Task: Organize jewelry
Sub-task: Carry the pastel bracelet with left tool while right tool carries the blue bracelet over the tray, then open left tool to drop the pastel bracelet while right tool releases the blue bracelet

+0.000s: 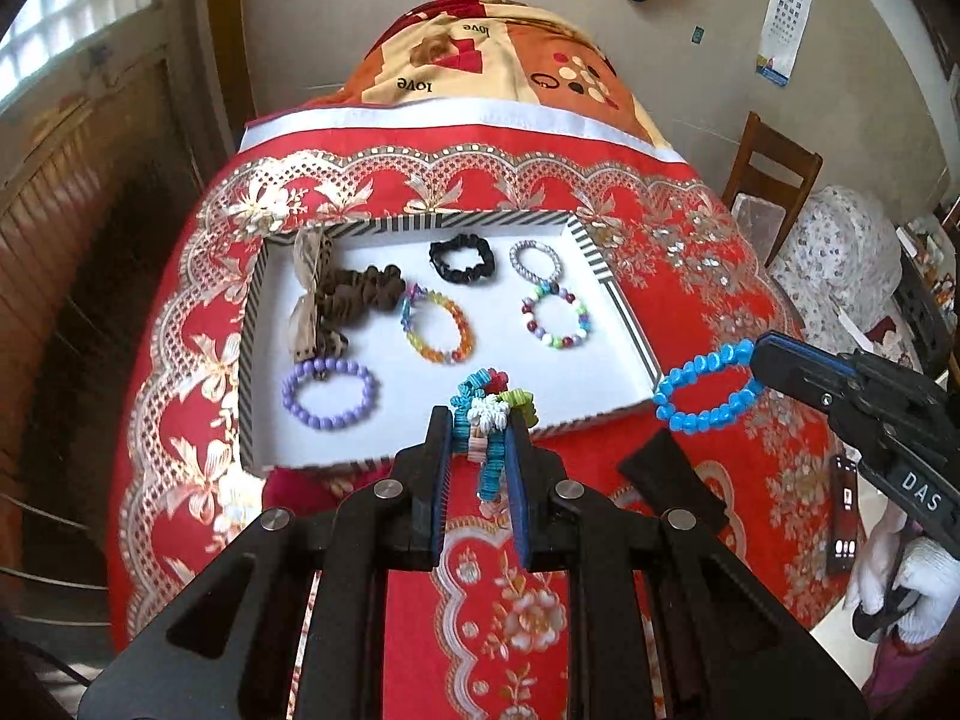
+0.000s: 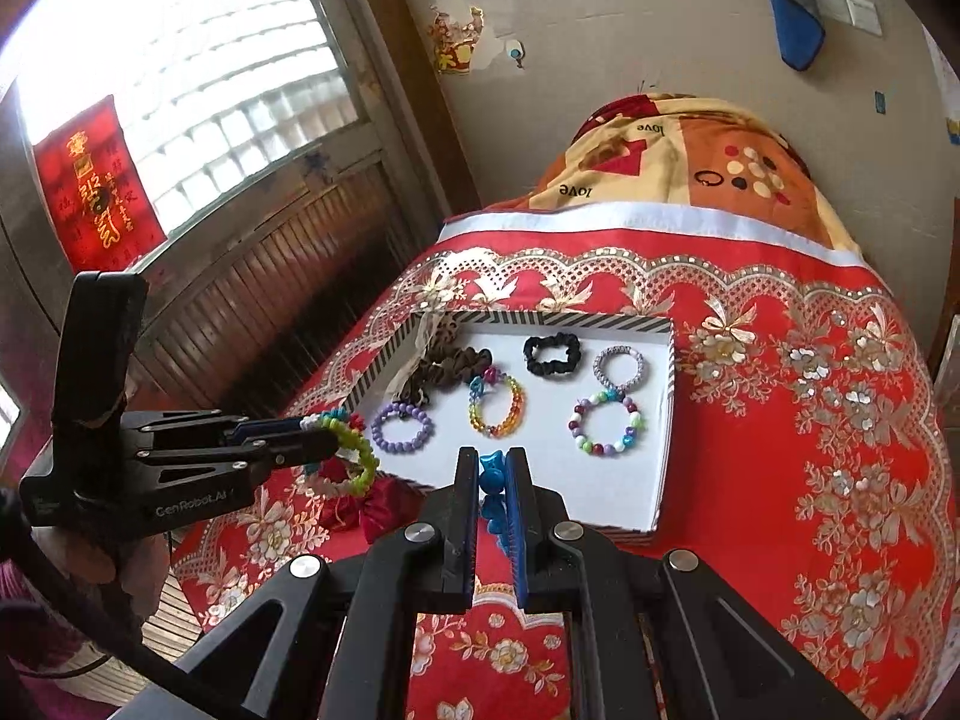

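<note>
My left gripper (image 1: pixel 479 426) is shut on a multicolour bracelet (image 1: pixel 489 405) of cyan, white, green and red pieces, held above the near rim of the white tray (image 1: pixel 624 306). In the right wrist view the left gripper (image 2: pixel 324 438) holds that bracelet (image 2: pixel 354 459) up at the left. My right gripper (image 2: pixel 492 468) is shut on a blue bead bracelet (image 2: pixel 492 483). In the left wrist view that blue bracelet (image 1: pixel 705 387) hangs from the right gripper (image 1: pixel 759 360) just off the tray's right corner. The tray holds a purple bracelet (image 1: pixel 330 393), a rainbow bracelet (image 1: pixel 435 327) and scrunchies.
The tray (image 2: pixel 669 420) lies on a red floral tablecloth (image 2: pixel 810 420). A red pouch (image 2: pixel 360 507) sits under its near-left corner. A black strip (image 1: pixel 672 480) and a phone (image 1: pixel 843 516) lie at the right. A wooden chair (image 1: pixel 774 174) stands beyond, and a blanket-covered mound (image 1: pixel 498 60) behind.
</note>
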A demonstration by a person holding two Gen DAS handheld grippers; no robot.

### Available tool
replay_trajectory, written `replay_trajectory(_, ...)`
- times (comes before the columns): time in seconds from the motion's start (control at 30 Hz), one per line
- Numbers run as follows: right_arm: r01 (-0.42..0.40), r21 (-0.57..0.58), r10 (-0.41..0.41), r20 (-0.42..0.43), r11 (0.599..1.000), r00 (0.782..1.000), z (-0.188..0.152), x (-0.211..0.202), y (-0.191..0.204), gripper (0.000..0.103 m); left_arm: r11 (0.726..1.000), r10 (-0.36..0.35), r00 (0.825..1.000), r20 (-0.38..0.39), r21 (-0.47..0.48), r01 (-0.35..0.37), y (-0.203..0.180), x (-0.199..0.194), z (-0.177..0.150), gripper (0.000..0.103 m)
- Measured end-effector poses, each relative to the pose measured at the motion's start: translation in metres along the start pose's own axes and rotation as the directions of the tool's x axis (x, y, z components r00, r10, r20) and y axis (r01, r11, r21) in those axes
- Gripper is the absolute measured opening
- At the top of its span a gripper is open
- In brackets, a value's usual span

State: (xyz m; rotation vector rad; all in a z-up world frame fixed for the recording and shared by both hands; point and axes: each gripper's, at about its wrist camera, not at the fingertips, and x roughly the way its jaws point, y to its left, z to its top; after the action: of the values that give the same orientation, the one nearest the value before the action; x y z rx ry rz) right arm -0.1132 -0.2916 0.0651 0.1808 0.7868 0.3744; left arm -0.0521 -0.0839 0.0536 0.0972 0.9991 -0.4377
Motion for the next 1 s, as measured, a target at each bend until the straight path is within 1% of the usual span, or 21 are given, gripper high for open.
replay_trajectory(0.27, 0.008, 0.017, -0.008, -0.014, 1.000, 1.000, 0.015, 0.021, -0.006, 0.008, 1.000, 0.022, 1.000, -0.011, -0.002, -0.022, 0.012, 0.022, 0.017, 0.015)
replay_trajectory(0.47, -0.002, 0.039, 0.004, -0.041, 0.999, 0.999, 0.022, 0.046, -0.010, 0.008, 0.999, 0.031, 0.999, -0.045, -0.027, -0.032, 0.027, 0.046, 0.023, 0.015)
replay_trajectory(0.57, -0.014, 0.043, 0.017, -0.066, 0.999, 0.998, 0.024, 0.063, -0.010, 0.008, 0.998, 0.014, 0.997, -0.076, -0.063, -0.019, 0.037, 0.060, 0.024, 0.015)
replay_trajectory(0.73, -0.038, 0.049, 0.043, -0.121, 0.998, 0.992, 0.026, 0.095, -0.010, 0.008, 0.990, -0.035, 0.990, -0.133, -0.143, 0.016, 0.052, 0.087, 0.023, 0.015)
replay_trajectory(0.87, -0.054, 0.070, 0.066, -0.188, 0.996, 0.980, 0.024, 0.129, -0.016, 0.008, 0.988, -0.035, 0.984, -0.172, -0.151, 0.009, 0.057, 0.107, 0.021, 0.015)
replay_trajectory(1.0, -0.029, 0.052, 0.041, -0.254, 0.998, 0.966, 0.031, 0.166, -0.026, 0.008, 0.989, -0.018, 0.982, -0.190, -0.148, -0.011, 0.065, 0.120, 0.020, 0.015)
